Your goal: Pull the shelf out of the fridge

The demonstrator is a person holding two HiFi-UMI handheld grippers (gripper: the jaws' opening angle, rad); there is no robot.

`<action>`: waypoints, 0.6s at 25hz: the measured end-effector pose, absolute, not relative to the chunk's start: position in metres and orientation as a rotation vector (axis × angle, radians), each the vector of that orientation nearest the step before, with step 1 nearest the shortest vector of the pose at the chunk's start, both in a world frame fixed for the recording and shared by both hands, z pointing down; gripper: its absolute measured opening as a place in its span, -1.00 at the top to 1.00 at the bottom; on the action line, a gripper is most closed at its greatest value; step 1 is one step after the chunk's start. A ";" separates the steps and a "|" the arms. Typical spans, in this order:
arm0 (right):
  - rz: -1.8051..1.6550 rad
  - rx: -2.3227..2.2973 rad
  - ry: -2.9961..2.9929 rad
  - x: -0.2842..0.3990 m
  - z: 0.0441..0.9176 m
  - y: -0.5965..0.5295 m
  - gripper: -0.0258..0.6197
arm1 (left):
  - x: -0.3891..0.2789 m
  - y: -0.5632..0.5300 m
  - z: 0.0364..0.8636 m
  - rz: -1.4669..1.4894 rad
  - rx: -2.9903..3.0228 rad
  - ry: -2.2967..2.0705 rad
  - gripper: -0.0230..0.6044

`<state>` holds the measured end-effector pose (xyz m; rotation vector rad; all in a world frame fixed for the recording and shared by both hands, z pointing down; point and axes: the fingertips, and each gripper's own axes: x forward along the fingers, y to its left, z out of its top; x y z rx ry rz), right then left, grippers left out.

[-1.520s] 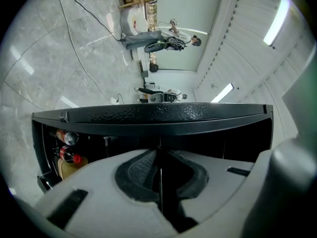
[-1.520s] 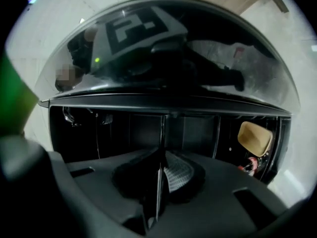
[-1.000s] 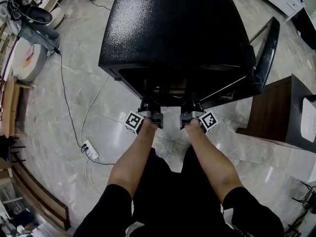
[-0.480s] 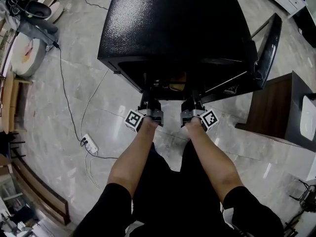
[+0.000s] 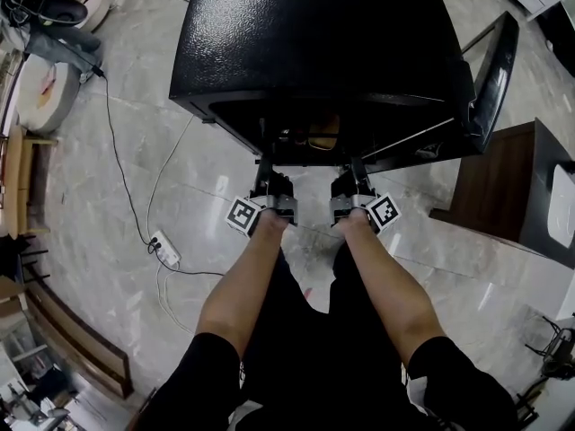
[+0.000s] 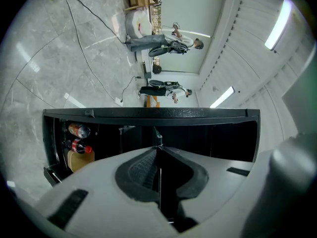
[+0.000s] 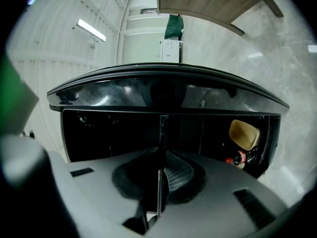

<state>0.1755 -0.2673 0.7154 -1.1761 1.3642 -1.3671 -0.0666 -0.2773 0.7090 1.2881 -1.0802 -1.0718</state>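
Since a second ago, both grippers have drawn back a little from the fridge toward the person, so more of each gripper body now shows in front of the black cabinet.

Seen from above, a person stands at a black fridge point(image 5: 314, 43) on a pale marble floor point(image 5: 108, 196). Its door point(image 5: 490, 79) hangs open to the right. Both bare forearms reach forward side by side. The left gripper point(image 5: 266, 167) and the right gripper point(image 5: 357, 167) point level into the dark opening at the fridge's near edge.

In the left gripper view, the jaws are pressed onto the shelf point(image 6: 160, 187), a thin clear pane seen edge-on as a fine line between the pads. In the right gripper view, the jaws pinch the same shelf point(image 7: 158, 187) in the same way. The pane runs from the jaws back into the fridge interior, so it is still partly inside.

Inside the fridge, a red-capped bottle point(image 6: 79, 146) lies beside a tan container point(image 6: 79, 160).

A white power strip point(image 5: 163, 261) lies on the floor to the left, and a dark wooden cabinet point(image 5: 503, 187) stands to the right.
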 end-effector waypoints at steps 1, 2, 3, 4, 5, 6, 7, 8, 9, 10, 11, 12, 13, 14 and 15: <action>-1.366 -1.172 1.362 0.175 0.715 -0.265 0.80 | -0.067 -0.276 0.708 -1.073 1.288 -1.079 0.81; -1.366 -1.169 1.359 0.174 0.715 -0.262 0.80 | -0.067 -0.273 0.708 -1.075 1.288 -1.079 0.81; -1.366 -1.166 1.356 0.174 0.714 -0.259 0.80 | -0.068 -0.271 0.707 -1.077 1.287 -1.078 0.81; -1.366 -1.163 1.355 0.173 0.714 -0.257 0.80 | -0.068 -0.268 0.706 -1.080 1.285 -1.076 0.81; -1.365 -1.159 1.356 0.172 0.714 -0.254 0.80 | -0.069 -0.265 0.705 -1.082 1.284 -1.074 0.81; -1.364 -1.154 1.358 0.172 0.713 -0.252 0.80 | -0.069 -0.263 0.704 -1.084 1.284 -1.071 0.81; -1.364 -1.150 1.362 0.171 0.713 -0.250 0.80 | -0.069 -0.260 0.704 -1.085 1.285 -1.069 0.81; -1.363 -1.147 1.365 0.170 0.713 -0.248 0.80 | -0.070 -0.258 0.704 -1.085 1.285 -1.069 0.81; -1.362 -1.145 1.367 0.170 0.713 -0.246 0.80 | -0.071 -0.255 0.704 -1.086 1.287 -1.070 0.81; -1.361 -1.143 1.367 0.169 0.713 -0.244 0.80 | -0.071 -0.253 0.704 -1.088 1.288 -1.070 0.81; -1.359 -1.139 1.365 0.168 0.714 -0.242 0.80 | -0.071 -0.251 0.703 -1.091 1.287 -1.069 0.81; -1.356 -1.135 1.363 0.168 0.714 -0.241 0.80 | -0.071 -0.250 0.704 -1.091 1.287 -1.069 0.81; -1.352 -1.131 1.363 0.169 0.714 -0.240 0.80 | -0.071 -0.249 0.705 -1.090 1.288 -1.070 0.81; -1.347 -1.128 1.365 0.170 0.715 -0.240 0.80 | -0.071 -0.247 0.706 -1.089 1.289 -1.071 0.81; -1.343 -1.125 1.368 0.170 0.715 -0.239 0.80 | -0.070 -0.247 0.706 -1.090 1.289 -1.070 0.81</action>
